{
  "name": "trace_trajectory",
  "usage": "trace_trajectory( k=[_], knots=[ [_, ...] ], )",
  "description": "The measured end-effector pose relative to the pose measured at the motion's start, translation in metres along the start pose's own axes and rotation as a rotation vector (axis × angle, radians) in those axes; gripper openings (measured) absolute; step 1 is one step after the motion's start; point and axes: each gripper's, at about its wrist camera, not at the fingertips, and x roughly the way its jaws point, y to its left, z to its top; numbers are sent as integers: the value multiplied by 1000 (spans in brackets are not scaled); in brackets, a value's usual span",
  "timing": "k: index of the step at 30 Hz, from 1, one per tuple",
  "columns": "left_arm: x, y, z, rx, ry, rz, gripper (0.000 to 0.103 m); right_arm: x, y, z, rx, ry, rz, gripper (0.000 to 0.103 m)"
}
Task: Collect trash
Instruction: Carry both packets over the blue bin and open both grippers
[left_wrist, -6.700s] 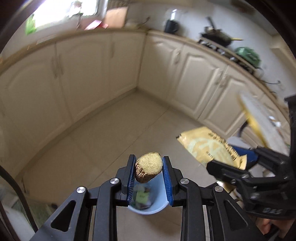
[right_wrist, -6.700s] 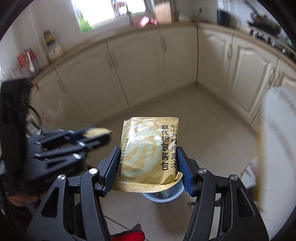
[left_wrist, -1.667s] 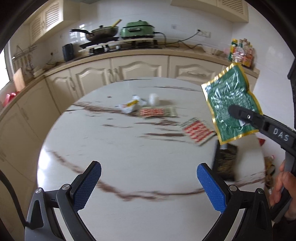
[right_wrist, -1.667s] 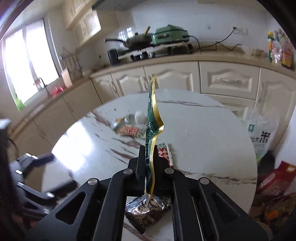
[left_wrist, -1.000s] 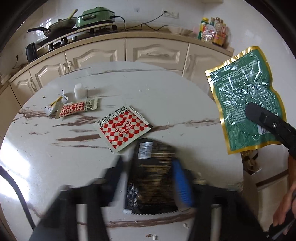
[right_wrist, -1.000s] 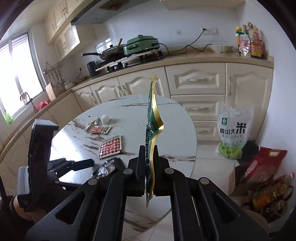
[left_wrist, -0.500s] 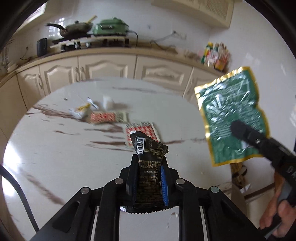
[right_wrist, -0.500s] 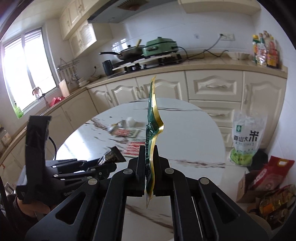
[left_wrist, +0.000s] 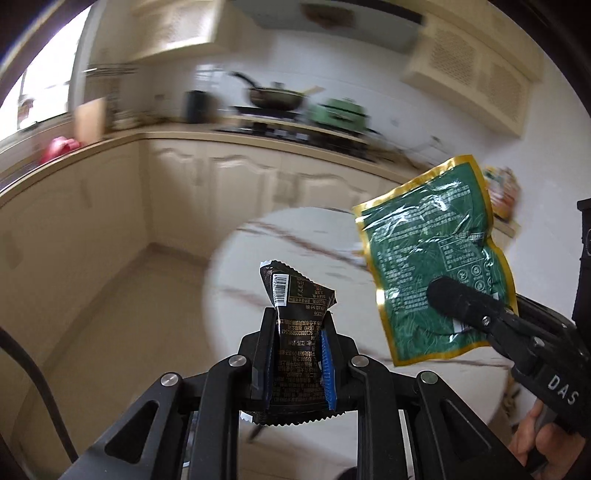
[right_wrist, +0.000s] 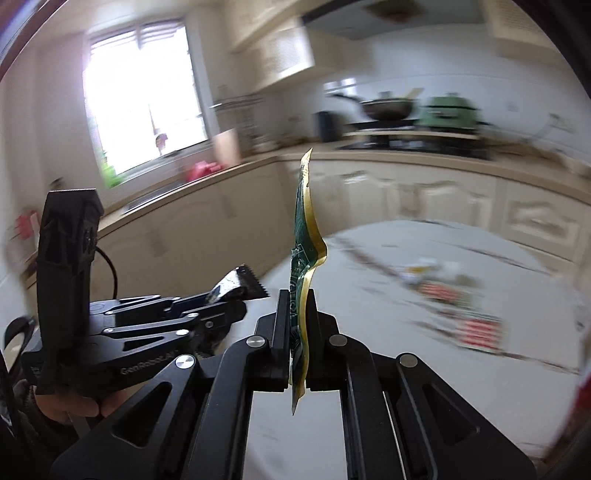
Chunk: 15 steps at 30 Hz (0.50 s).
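Left gripper (left_wrist: 295, 354) pinched on black wrapper (left_wrist: 295, 332): pads press both sides, barcode end sticks up at 12 o'clock, serrated bottom edge hangs below the jaws. Jaws were closing within the last second, with the wrapper between them. Right gripper (right_wrist: 297, 332) pressed together on green gold-edged pouch (right_wrist: 304, 258), seen edge-on in its own view, standing upright from the jaws. From the left wrist view the pouch (left_wrist: 432, 266) shows flat-on at 3 o'clock, held well above the round marble table (left_wrist: 258, 266). Both items are off the table, in the air. More trash remains on the tabletop: red-checked wrapper (right_wrist: 480, 330) at 3 o'clock in the right wrist view, blurred. Background cabinets and stove are motion-blurred.
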Motion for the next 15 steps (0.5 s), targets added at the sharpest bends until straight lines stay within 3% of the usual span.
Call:
trace_trajectory(
  k=[7, 10, 15],
  knots=[
    [-44, 113, -41, -132, 31, 170, 17, 106, 109, -11, -93, 114, 157, 6],
    [-37, 158, -69, -194, 92, 244, 17, 157, 140, -28, -132, 187, 170, 6],
    [-1, 207, -110, -304, 209, 249, 17, 251, 161, -78, -148, 363, 160, 6]
  ],
)
